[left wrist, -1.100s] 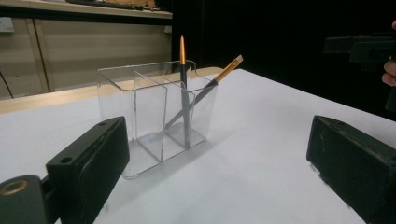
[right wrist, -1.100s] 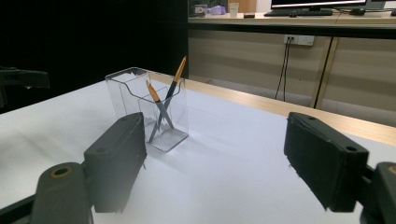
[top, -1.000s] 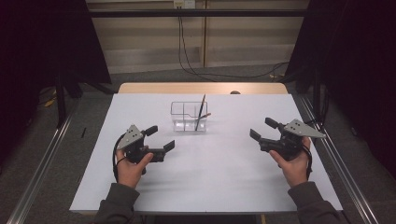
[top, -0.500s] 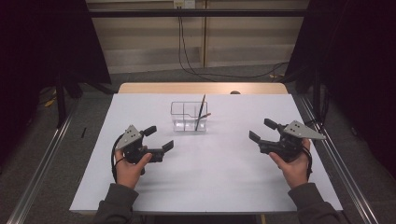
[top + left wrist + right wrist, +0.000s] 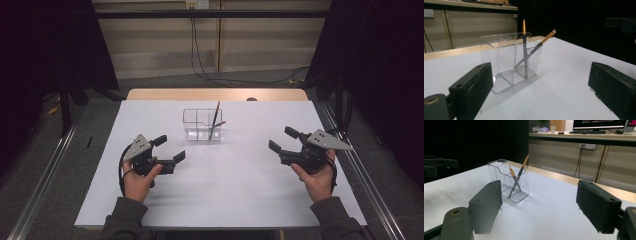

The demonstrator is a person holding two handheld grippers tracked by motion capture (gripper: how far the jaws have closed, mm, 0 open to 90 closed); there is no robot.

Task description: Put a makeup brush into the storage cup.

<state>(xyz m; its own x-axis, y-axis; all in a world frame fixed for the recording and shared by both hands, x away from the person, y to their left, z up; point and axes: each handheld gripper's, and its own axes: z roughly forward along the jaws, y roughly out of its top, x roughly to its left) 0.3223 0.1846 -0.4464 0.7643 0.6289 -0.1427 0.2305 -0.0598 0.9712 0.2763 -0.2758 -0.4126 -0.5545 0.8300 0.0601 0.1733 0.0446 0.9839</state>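
nothing moved; pen holder (image 5: 202,125) between, beyond both tongs

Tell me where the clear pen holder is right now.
In the high view, the clear pen holder stands on the white table at centre, toward the far edge, with two pens inside.

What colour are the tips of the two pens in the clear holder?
Orange-gold tips on both pens, clearest in the left gripper view.

Evenly lit white bench (image 5: 225,190) against dark surrounds; soft shadows beneath hands; near claws blurred in both gripper views; no glare.
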